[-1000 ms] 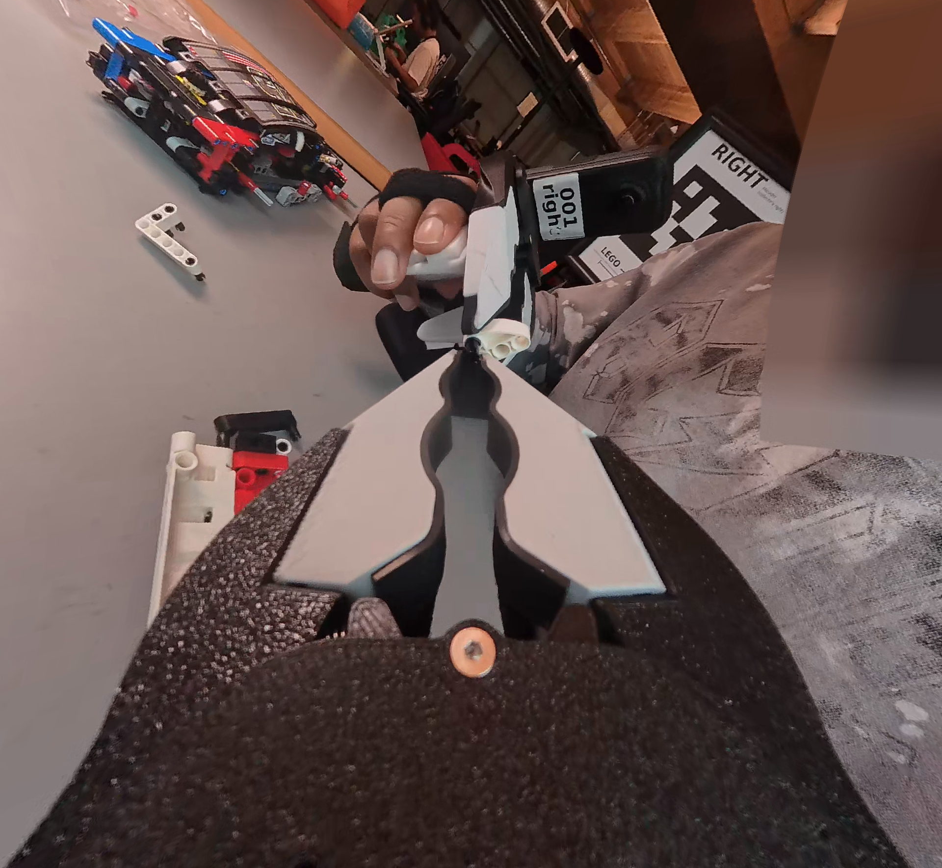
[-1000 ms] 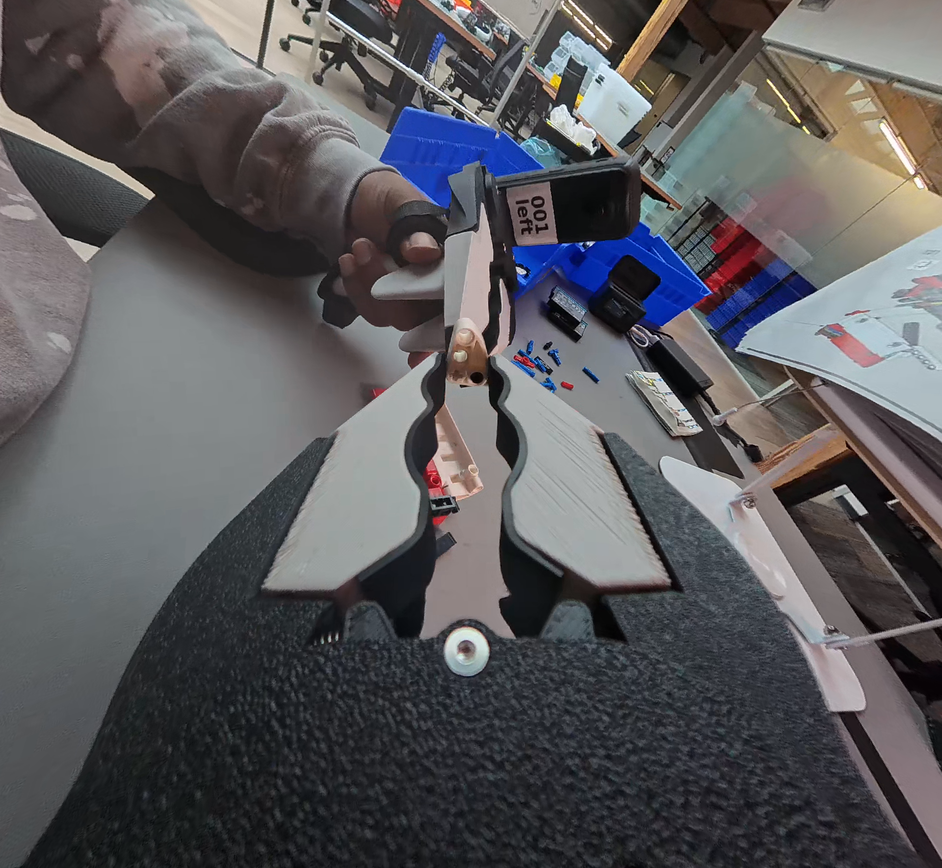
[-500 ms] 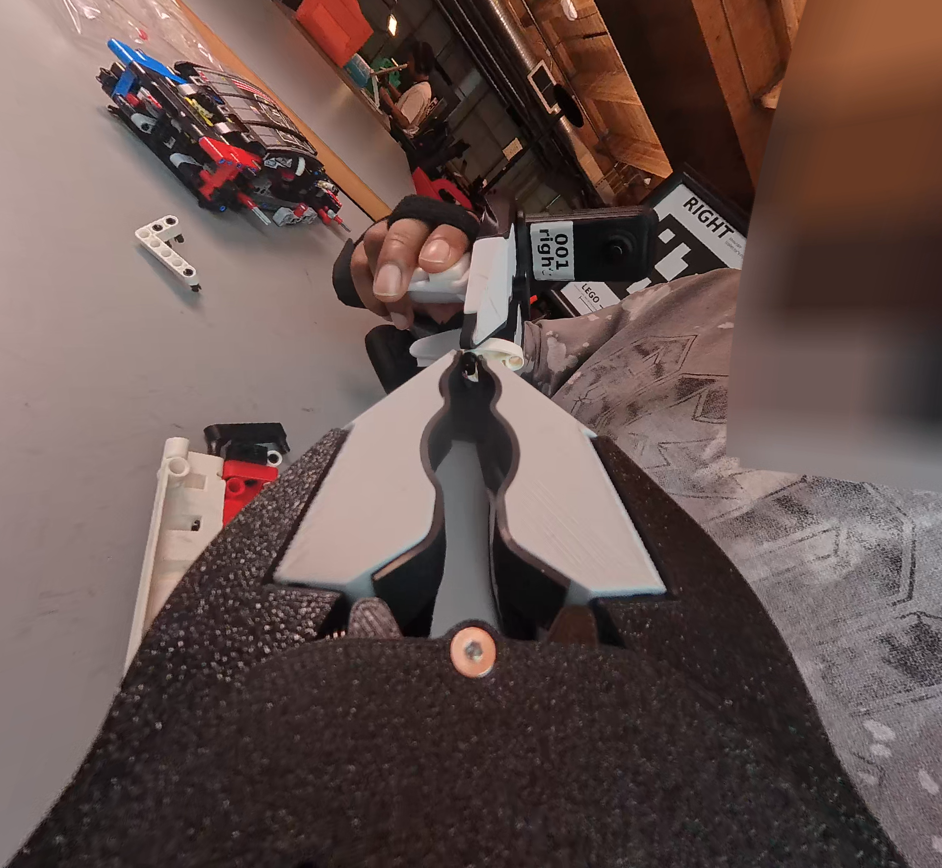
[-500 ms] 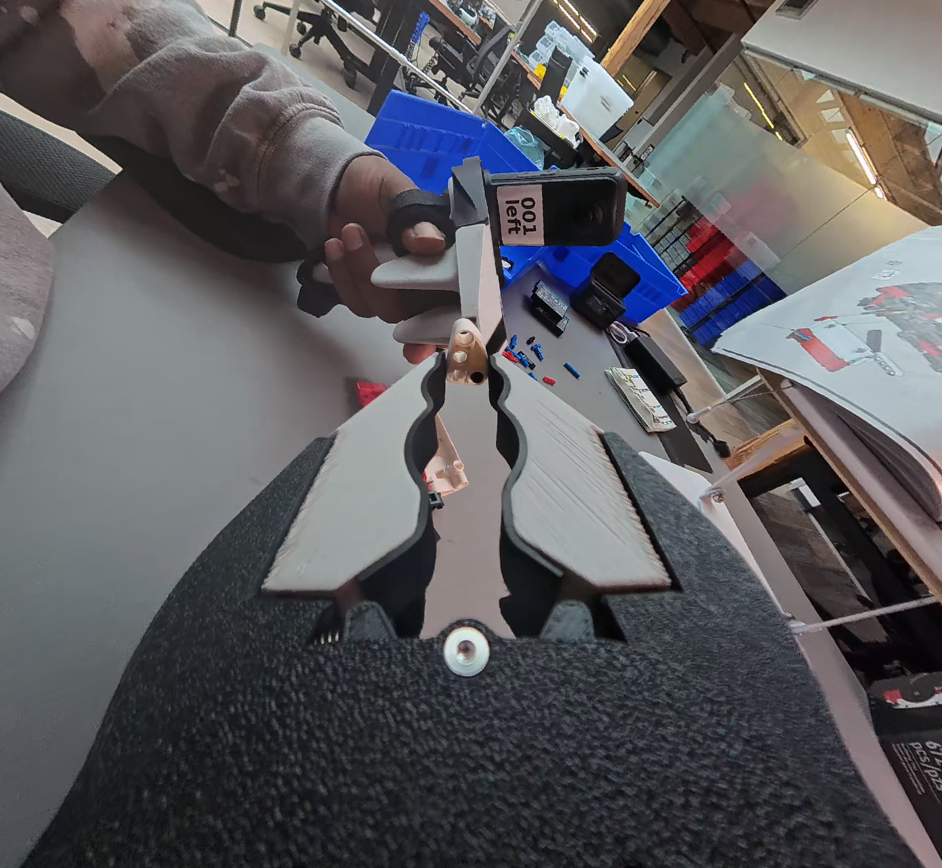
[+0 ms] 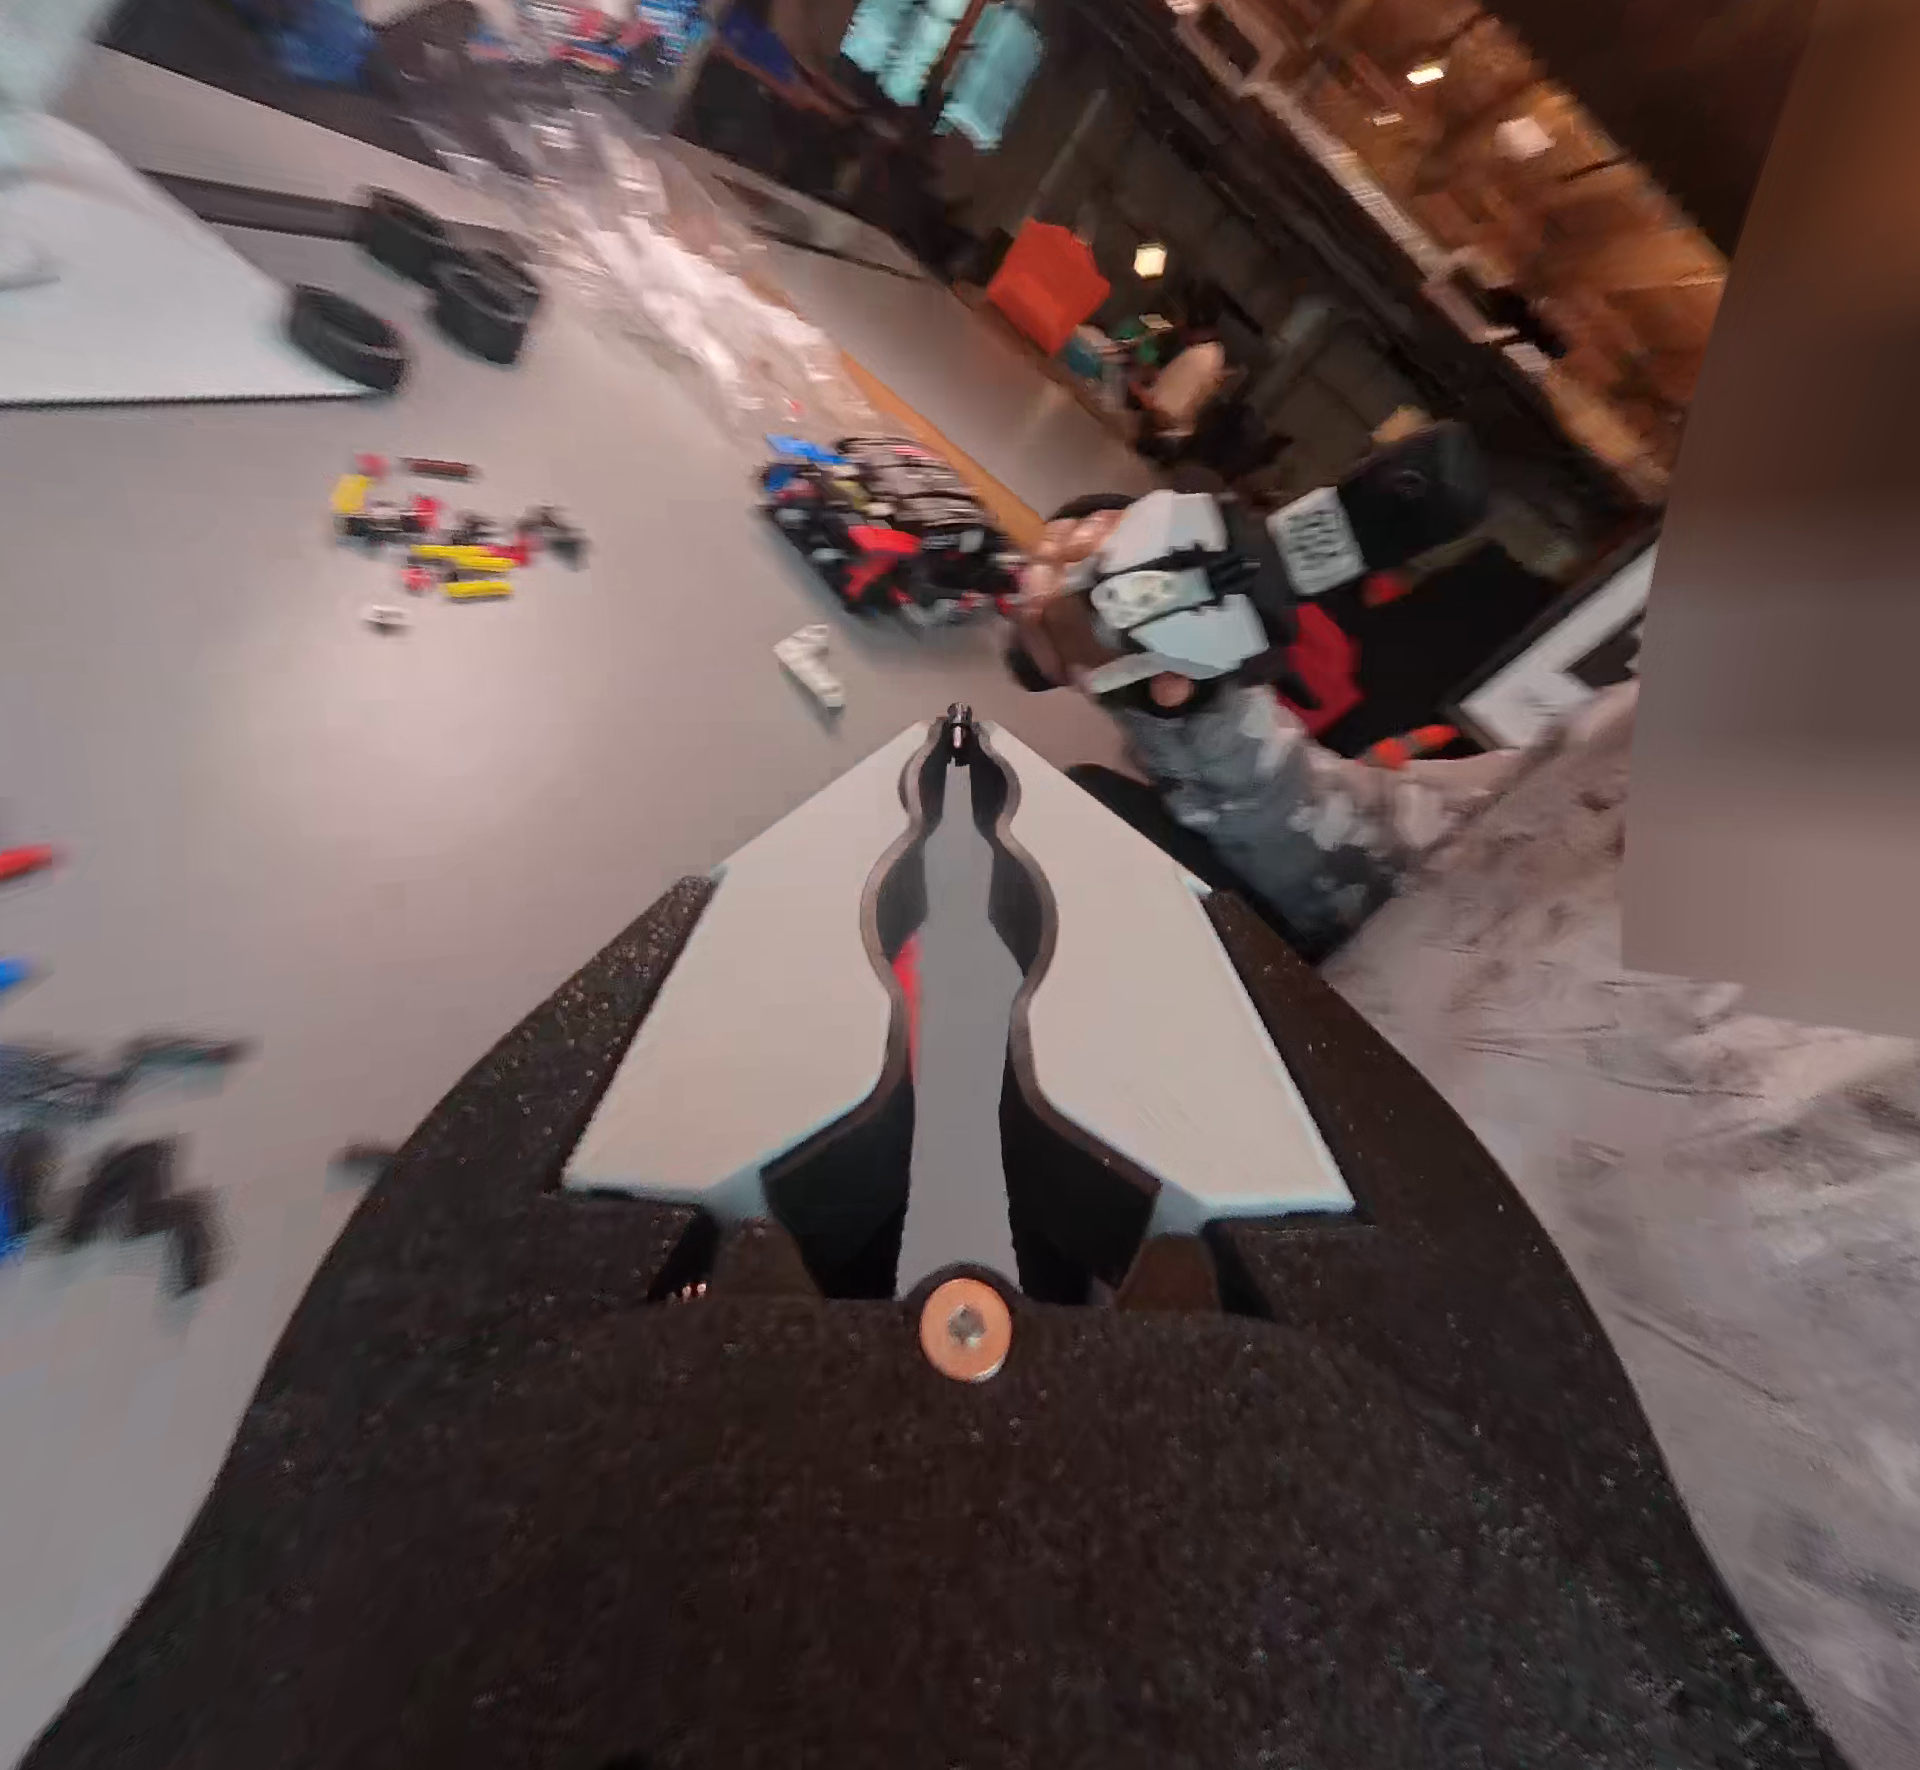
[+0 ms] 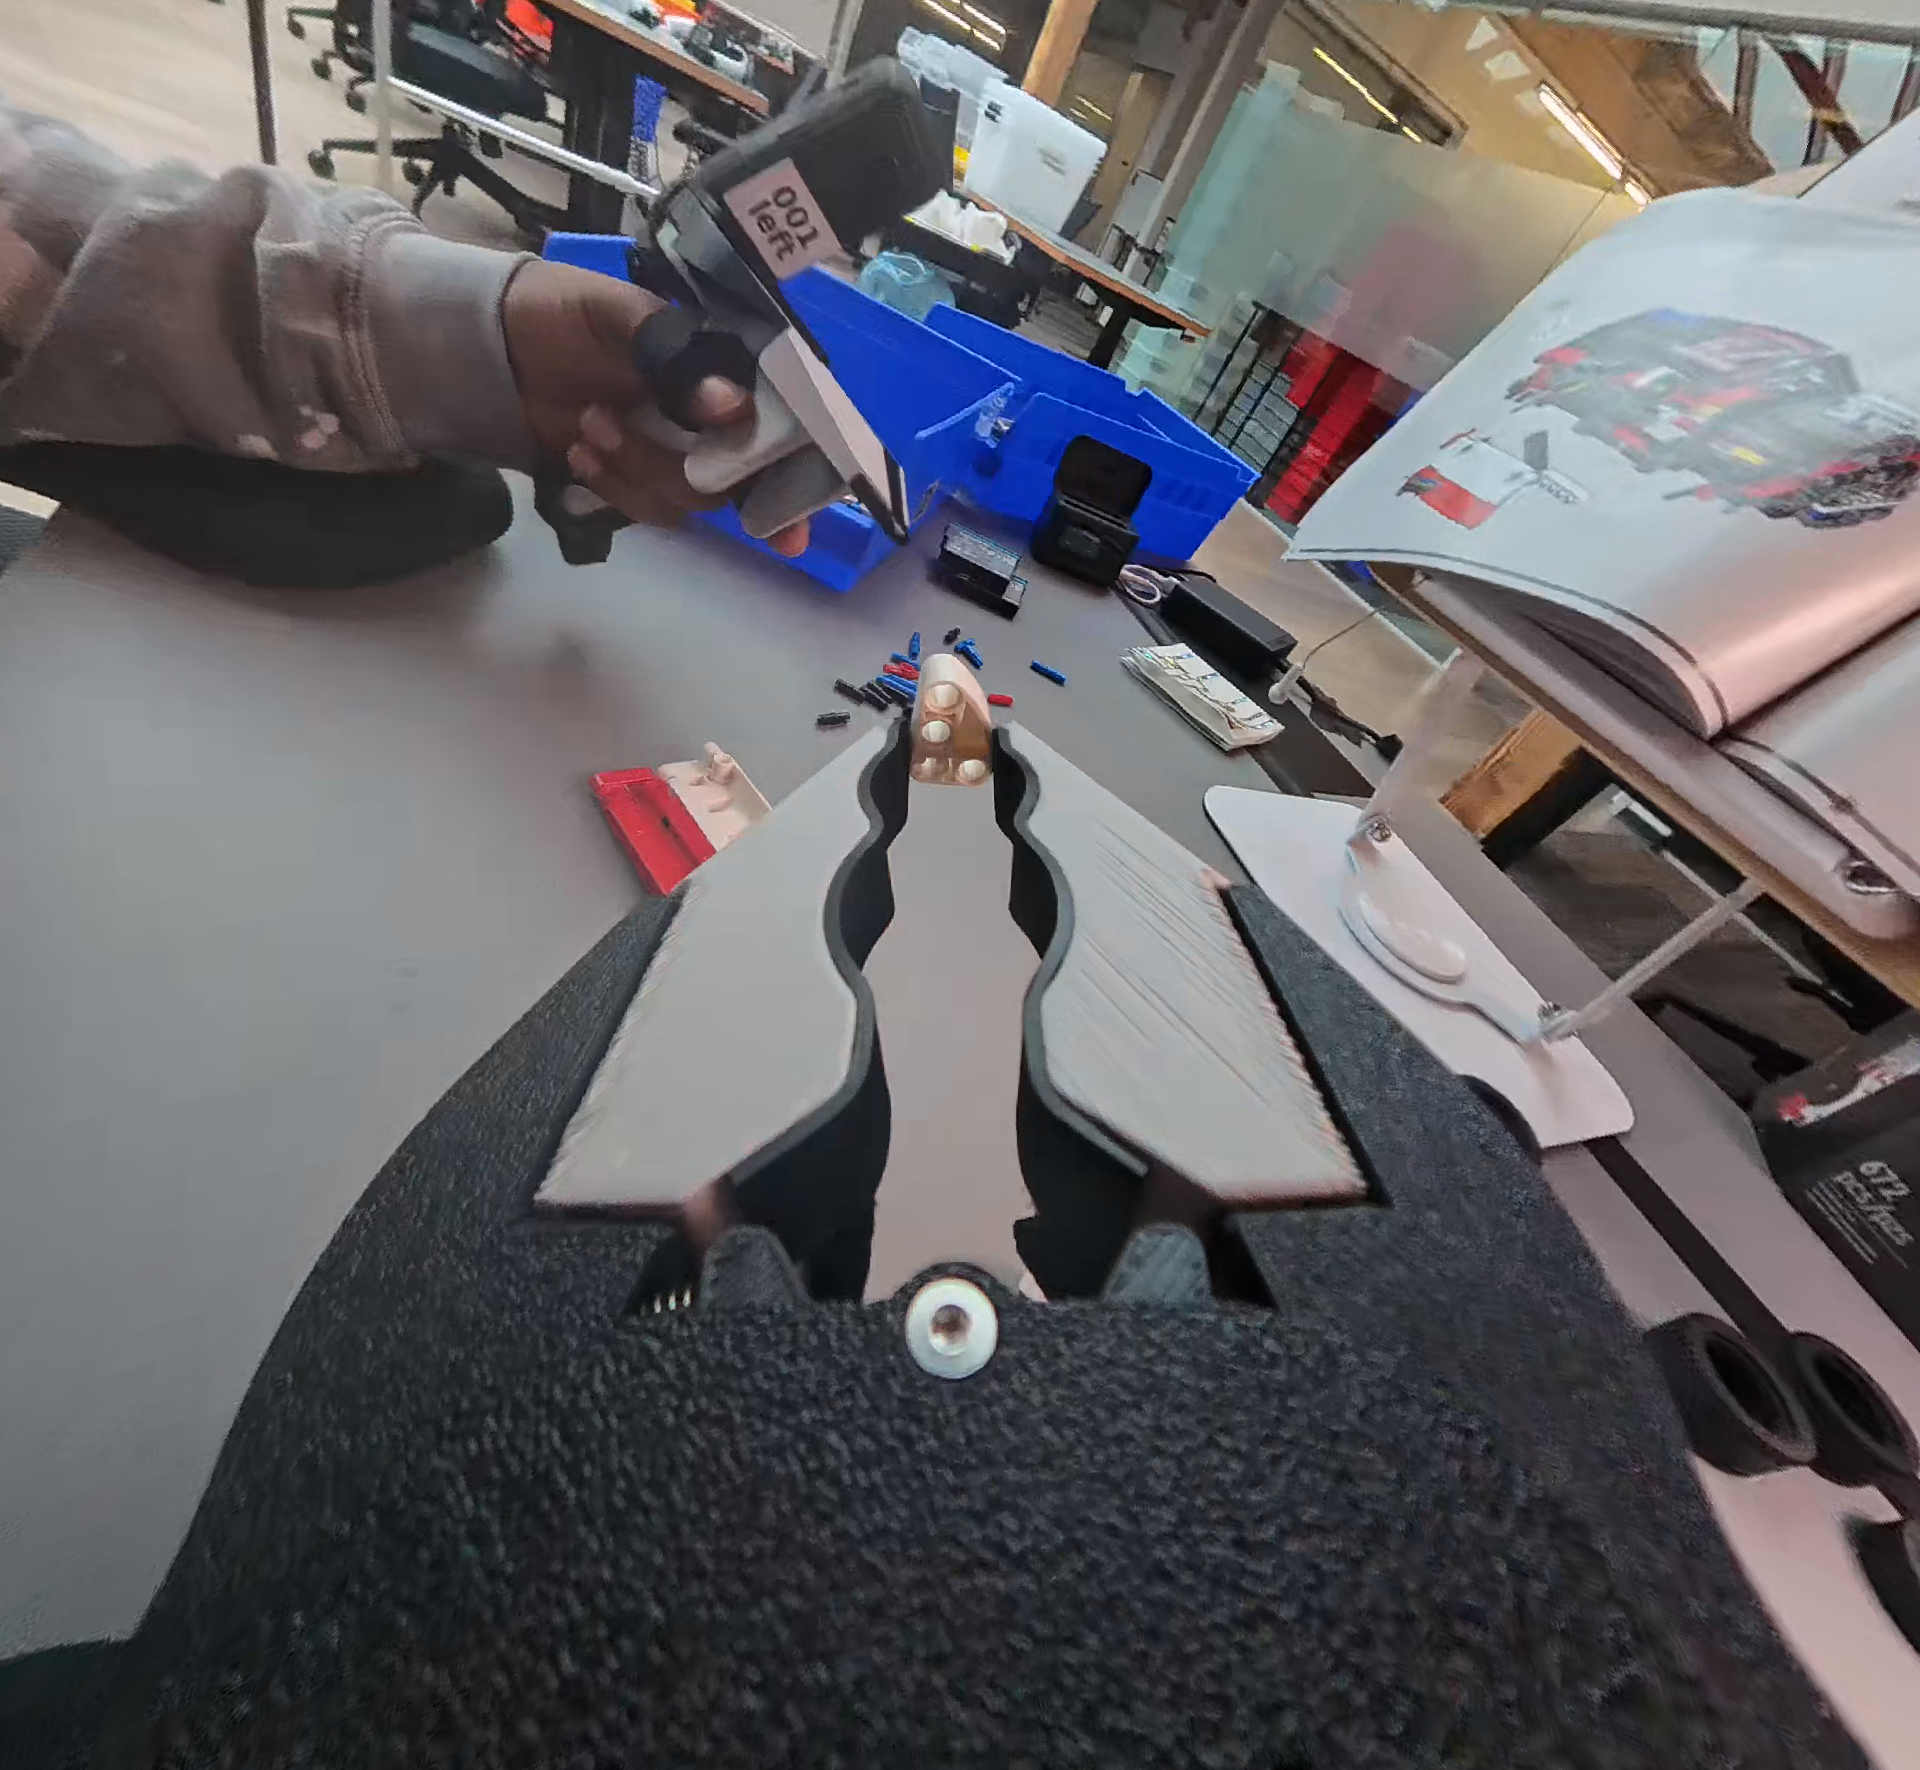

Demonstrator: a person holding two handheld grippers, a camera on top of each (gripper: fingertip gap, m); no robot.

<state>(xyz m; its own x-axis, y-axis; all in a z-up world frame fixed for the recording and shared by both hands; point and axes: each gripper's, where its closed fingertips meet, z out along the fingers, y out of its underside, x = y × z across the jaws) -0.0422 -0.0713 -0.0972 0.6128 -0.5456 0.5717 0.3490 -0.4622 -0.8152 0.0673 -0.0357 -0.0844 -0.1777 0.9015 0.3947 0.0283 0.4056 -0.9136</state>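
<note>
My left gripper (image 5: pixel 956 746) is shut, with a tiny black pin (image 5: pixel 956 717) nipped at its tips. It is held above the grey table (image 5: pixel 312 785) and also shows in the right wrist view (image 6: pixel 896 520), in a hand, raised over the table. My right gripper (image 6: pixel 948 752) is shut on a pale triangular brick piece with three holes (image 6: pixel 945 718). It shows blurred in the left wrist view (image 5: pixel 1169 603), well clear of my left tips. Small blue, black and red pins (image 6: pixel 904 671) lie just beyond the pale piece.
A red and white panel (image 6: pixel 670 811) lies left of my right fingers. A black, red and blue brick model (image 5: pixel 883 525), a white L-shaped piece (image 5: pixel 810 666), loose bricks (image 5: pixel 447 541) and black tyres (image 5: pixel 416 297) are on the table. Blue bins (image 6: pixel 935 390) stand behind, an open booklet on a stand (image 6: pixel 1662 473) at the right. There is about 12 cm between the tips of the two grippers.
The two grippers were tip to tip at the pale piece; now they are apart. My left gripper has pulled back and swung left, fast. My right gripper has dropped toward the table.
</note>
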